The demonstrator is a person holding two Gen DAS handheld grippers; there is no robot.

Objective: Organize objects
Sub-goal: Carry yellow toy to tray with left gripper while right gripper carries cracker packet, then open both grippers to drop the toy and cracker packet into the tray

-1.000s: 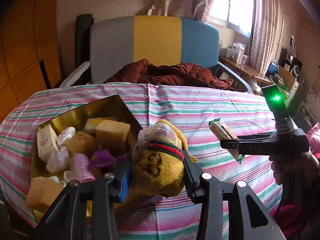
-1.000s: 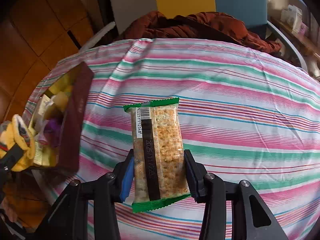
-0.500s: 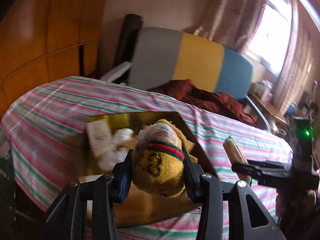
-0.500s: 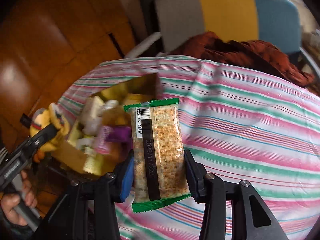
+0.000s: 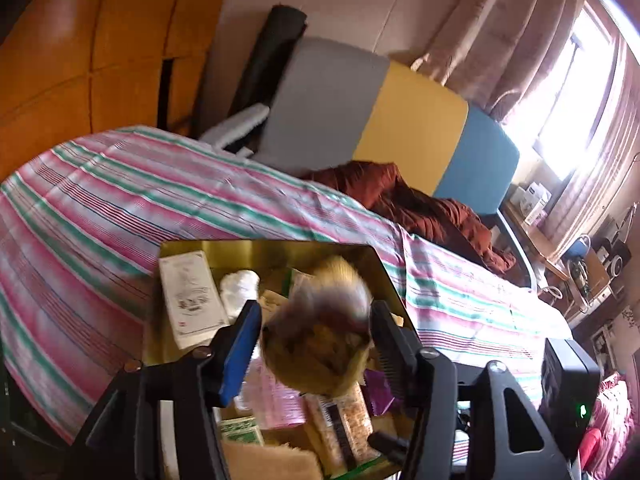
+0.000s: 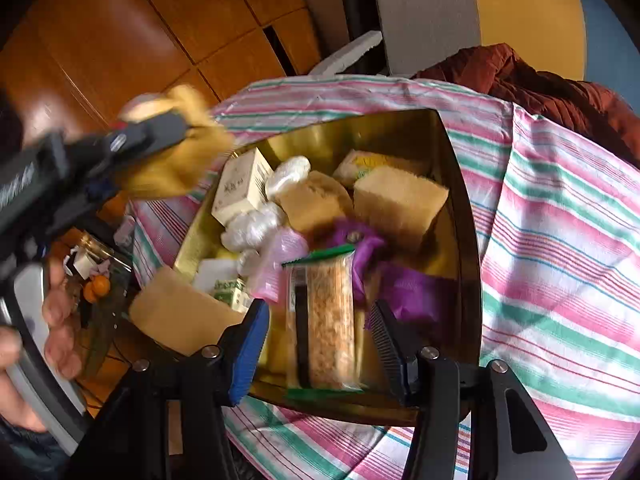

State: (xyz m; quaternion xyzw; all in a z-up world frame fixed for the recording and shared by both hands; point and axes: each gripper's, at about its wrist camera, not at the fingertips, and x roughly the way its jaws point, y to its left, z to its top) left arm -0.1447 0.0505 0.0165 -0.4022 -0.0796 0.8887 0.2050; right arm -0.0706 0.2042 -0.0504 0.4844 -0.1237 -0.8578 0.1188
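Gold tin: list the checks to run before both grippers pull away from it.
1. Right gripper free of the cracker pack: ok; jaws have just been opening, with gaps on both sides.
2. Cracker pack over the gold tin: ok.
3. Left gripper free of the yellow knit item: cannot tell; jaws have just been opening, and the item is blurred between them.
4. Yellow knit item over the tin: cannot tell; the views disagree.
5. Grippers apart from each other: ok.

Shiny gold metal tin (image 6: 466, 216), glossy clear plastic on the cracker pack (image 6: 326, 320), fuzzy knit yellow sock (image 5: 316, 344), rough-looking sponge block (image 6: 400, 204), and a matt striped cloth (image 6: 560, 240) underneath.
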